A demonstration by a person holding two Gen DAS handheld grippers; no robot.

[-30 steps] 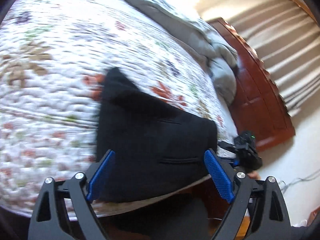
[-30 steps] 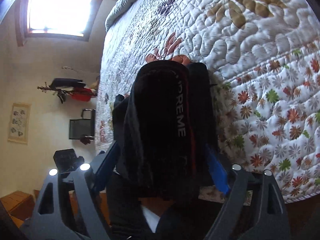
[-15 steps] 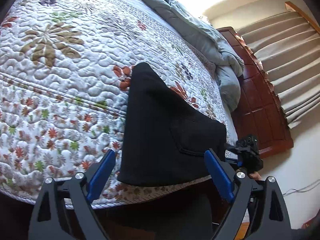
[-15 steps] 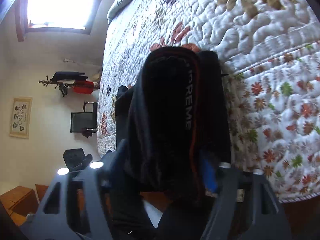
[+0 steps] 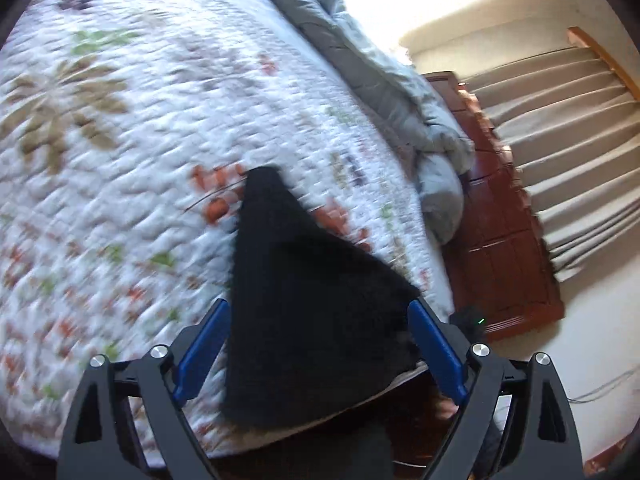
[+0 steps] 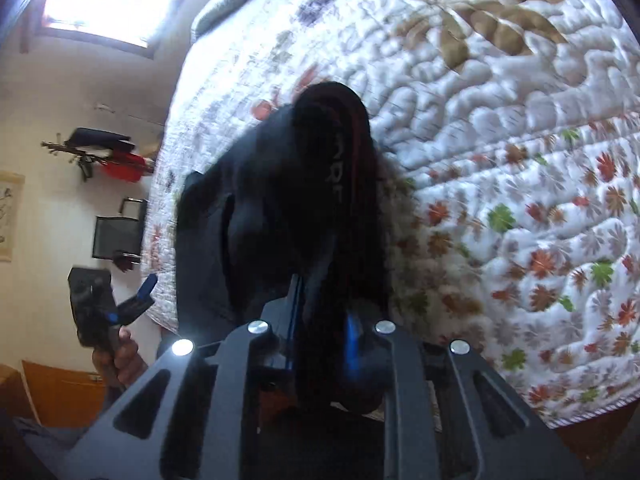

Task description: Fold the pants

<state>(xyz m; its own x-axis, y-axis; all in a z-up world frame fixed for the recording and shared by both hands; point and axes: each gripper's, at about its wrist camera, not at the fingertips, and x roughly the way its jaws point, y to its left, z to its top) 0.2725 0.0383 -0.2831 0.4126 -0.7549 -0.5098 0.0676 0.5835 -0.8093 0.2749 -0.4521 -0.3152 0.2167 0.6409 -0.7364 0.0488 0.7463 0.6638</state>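
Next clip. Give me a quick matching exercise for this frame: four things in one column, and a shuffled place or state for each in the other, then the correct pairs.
Column 1
1. left gripper
2. right gripper
3. black folded pants
4. rumpled grey-blue duvet

Column 2
A. bunched along the far edge of the bed, by the dark red wooden bed frame
B. jaws wide apart, gripping nothing
C. lying at the near edge of the white floral quilt
D. jaws closed on dark cloth

Pairs: 1-B, 2-D, 3-C, 4-A
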